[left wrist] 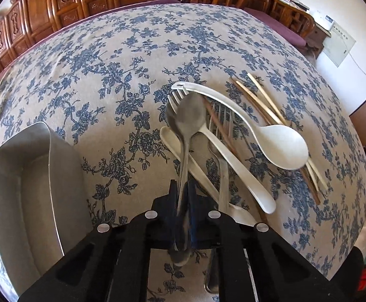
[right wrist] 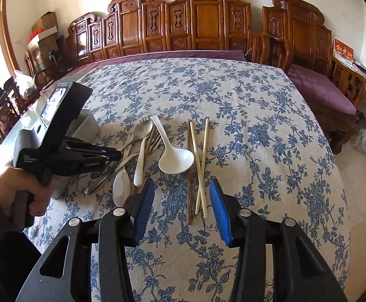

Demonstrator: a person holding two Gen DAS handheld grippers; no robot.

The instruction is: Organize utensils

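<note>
Near the desk's left edge, left gripper [left wrist: 183,201] jaws pinch the metal spoon [left wrist: 189,120] mid-handle: stiff, slick, light, may pivot; right gripper [right wrist: 181,211] jaws spread, empty.

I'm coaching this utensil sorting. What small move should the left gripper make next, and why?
Probably lift straight up: the left gripper is shut on the metal spoon, whose bowl overlaps the white fork in the pile; the metal tray waits alongside.

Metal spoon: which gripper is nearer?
Left. The left gripper has its jaws shut on the metal spoon handle. The right gripper hovers open, off to the side near the chopsticks.
</note>
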